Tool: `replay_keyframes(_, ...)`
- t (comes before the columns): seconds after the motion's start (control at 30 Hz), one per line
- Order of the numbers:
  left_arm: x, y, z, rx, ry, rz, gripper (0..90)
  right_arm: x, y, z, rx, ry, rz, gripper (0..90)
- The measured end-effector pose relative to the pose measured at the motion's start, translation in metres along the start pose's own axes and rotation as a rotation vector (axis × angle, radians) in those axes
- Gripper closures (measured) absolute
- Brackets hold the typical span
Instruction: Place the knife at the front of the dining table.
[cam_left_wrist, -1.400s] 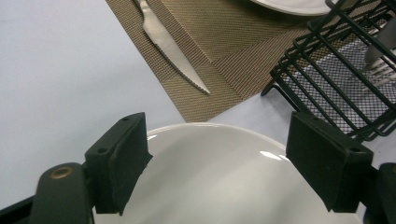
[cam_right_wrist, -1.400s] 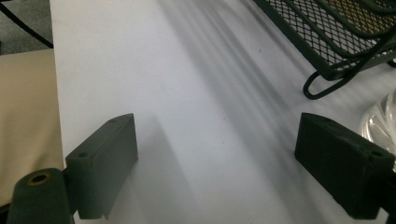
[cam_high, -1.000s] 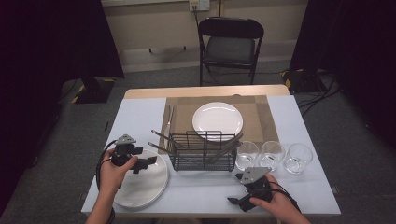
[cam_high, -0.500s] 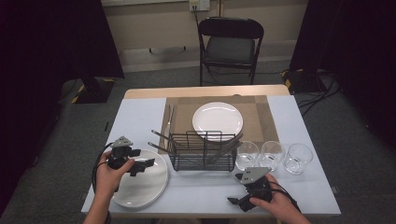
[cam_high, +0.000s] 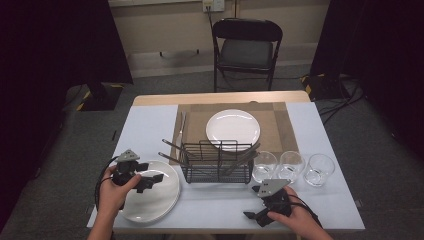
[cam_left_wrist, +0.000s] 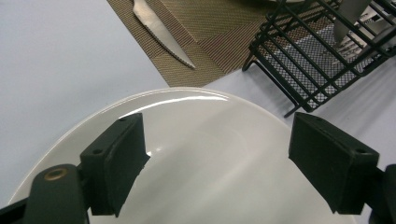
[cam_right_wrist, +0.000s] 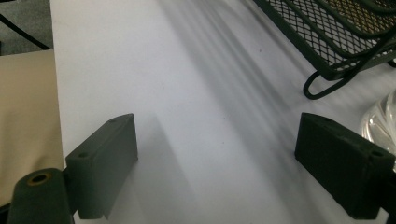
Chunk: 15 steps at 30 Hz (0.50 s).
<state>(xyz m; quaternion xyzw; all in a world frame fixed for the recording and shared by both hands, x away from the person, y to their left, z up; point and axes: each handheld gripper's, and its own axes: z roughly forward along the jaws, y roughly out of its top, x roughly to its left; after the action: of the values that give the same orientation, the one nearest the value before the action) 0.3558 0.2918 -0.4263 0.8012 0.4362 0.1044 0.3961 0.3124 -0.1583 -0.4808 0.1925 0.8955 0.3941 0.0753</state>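
A white plate (cam_high: 155, 197) lies at the table's near left corner. My left gripper (cam_high: 147, 181) hovers just over it, open and pointing right. In the left gripper view the plate (cam_left_wrist: 210, 158) spreads under and between the spread jaws of my left gripper (cam_left_wrist: 217, 140), which hold nothing. Near the front edge, my right gripper (cam_high: 251, 202) is open and low over the bare table, below the black wire rack (cam_high: 217, 162). In the right gripper view, my right gripper (cam_right_wrist: 215, 144) has only white tabletop between its jaws.
The rack (cam_left_wrist: 322, 51) holds cutlery. A second white plate (cam_high: 233, 129) sits on a brown placemat (cam_high: 285, 125), with a knife (cam_left_wrist: 161, 32) at the mat's left. Three clear glasses (cam_high: 291, 164) stand right of the rack. A chair (cam_high: 247, 50) is behind the table.
My left gripper has drifted a little toward the near edge, settling lower over the plate. The right gripper has stayed where it was.
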Motion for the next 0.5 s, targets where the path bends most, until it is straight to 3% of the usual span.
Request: replay_keyframes(0.5, 0.0, -0.011, -0.018, 0.0, 0.024, -0.005, 18.5, 0.0, 0.0, 0.0, 0.0, 0.0, 0.0, 11.9)
